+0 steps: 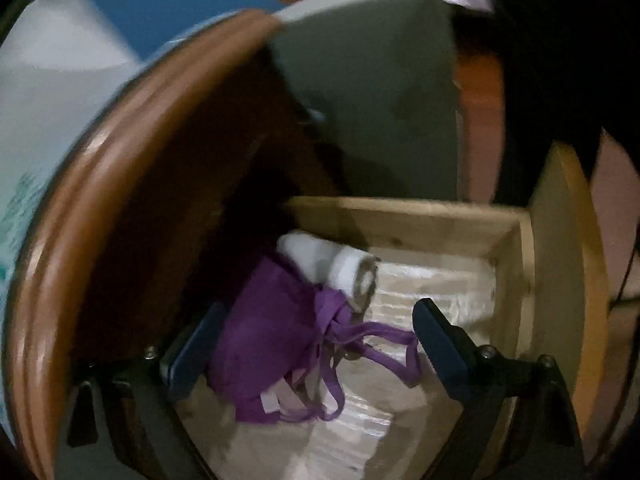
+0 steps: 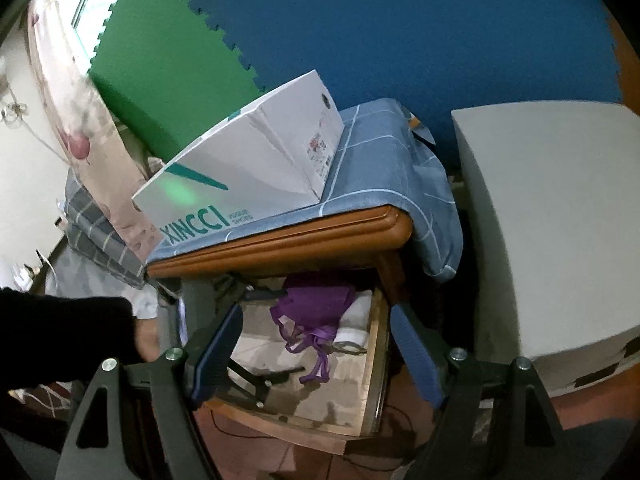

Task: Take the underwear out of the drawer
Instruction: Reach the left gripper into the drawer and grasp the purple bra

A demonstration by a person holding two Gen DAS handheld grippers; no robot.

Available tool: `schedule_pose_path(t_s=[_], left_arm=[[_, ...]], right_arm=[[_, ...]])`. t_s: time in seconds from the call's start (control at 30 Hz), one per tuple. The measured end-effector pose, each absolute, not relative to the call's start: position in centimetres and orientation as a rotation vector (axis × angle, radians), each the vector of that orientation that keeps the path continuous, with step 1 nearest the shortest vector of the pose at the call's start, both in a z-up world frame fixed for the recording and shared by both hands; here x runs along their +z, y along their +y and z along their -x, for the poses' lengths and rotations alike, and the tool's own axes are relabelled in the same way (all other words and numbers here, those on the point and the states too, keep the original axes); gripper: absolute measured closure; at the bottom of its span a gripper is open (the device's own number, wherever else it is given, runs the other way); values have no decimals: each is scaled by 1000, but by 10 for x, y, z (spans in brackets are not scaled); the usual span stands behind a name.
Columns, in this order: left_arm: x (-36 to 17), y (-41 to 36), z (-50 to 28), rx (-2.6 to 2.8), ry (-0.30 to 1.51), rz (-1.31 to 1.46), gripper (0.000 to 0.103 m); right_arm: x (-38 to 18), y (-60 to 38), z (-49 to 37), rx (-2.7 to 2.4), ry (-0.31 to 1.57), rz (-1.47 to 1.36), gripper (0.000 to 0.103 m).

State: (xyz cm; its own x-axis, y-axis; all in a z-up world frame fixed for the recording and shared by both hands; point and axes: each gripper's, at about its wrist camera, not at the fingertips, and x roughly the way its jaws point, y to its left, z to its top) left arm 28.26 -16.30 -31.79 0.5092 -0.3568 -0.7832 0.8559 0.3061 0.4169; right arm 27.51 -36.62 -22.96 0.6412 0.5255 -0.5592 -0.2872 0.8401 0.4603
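Inside drawer (image 1: pixel 404 210): purple underwear (image 1: pixel 272 340) lies beside a rolled white towel (image 1: pixel 336 266).
Left gripper (image 1: pixel 316 340): fingers spread wide, straddling the garment.
Right gripper (image 2: pixel 316 354): released, hovering above.
Advice: pinch the bunched body, not the 2 loose straps.

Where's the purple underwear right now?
In the open drawer, between the open left gripper's fingers in the left wrist view, touching the rolled white cloth behind it.

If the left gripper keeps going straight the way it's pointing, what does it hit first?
Most likely the purple underwear, lying between the open fingers of the left gripper in the drawer; the rolled white towel lies just beyond, though depth is unclear.
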Motion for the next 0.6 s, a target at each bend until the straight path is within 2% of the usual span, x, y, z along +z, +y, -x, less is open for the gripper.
schedule_pose_path(t_s=[0.2, 0.3, 0.37, 0.5, 0.57, 0.6], left_arm=[[-358, -162, -282, -747, 463, -1165, 10], [-373, -165, -293, -690, 452, -1203, 10], [-383, -168, -290, -691, 390, -1264, 3], [-401, -166, -289, -674, 335, -1344, 0], [-401, -163, -287, -669, 301, -1360, 6], [-404, -163, -288, -653, 299, -1399, 28]], right_arm=[[-232, -369, -277, 489, 740, -391, 25], [-233, -366, -277, 496, 751, -377, 25], [-234, -363, -277, 501, 757, -366, 25], [-235, -360, -278, 495, 769, -349, 25], [-236, -359, -279, 494, 774, -346, 25], [-237, -359, -279, 493, 775, -344, 25]])
